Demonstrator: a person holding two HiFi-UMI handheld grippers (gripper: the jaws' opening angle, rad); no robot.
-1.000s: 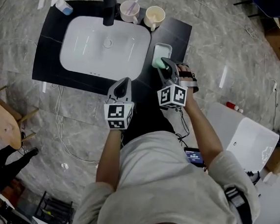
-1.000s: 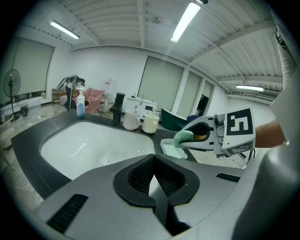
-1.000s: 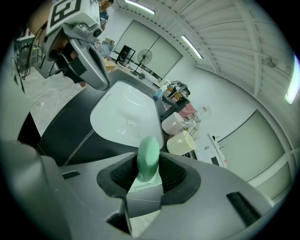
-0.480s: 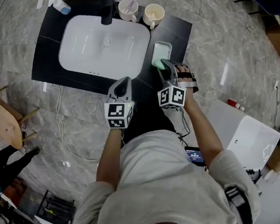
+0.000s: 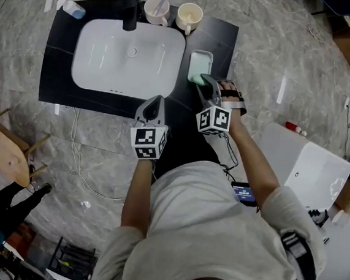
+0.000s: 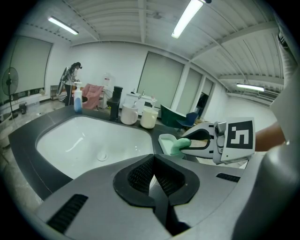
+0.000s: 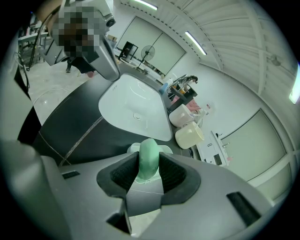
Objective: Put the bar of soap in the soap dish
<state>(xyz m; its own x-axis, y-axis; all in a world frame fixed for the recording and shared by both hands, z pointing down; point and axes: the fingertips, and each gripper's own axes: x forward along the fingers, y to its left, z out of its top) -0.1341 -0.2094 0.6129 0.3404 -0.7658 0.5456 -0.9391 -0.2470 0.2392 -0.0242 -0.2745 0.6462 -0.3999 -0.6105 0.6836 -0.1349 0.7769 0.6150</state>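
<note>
At the far left of the black desk (image 5: 57, 69) lies a small bottle (image 5: 72, 9), well apart from the work. The white sink basin (image 5: 127, 58) fills the middle, with the black faucet (image 5: 129, 6) and two mugs (image 5: 158, 8) (image 5: 189, 14) along its far side.

The left gripper (image 5: 157, 102) hovers at the desk's near edge, in front of the basin. Its pads are pressed together with nothing between them, so it takes no part in the carry.

Right of the basin, the pale soap dish (image 5: 201, 62) sits in the narrow strip between the basin's rim and the desk's right edge, its long axis running away from the person.

The right gripper (image 5: 205, 84) is far the nearer one. It pinches the green bar of soap (image 5: 198, 79) on edge between its pads, pitched downward. The bar's long axis runs out along the jaws, roughly in line with the dish's length. The soap hangs over the dish's near end; whether it touches the dish cannot be told.

The move likely needs only a little more forward and downward travel before letting go. The basin rim crowds the left side and a mug stands beyond the dish's far end. Bare desk lies open on the near side for drawing back.
</note>
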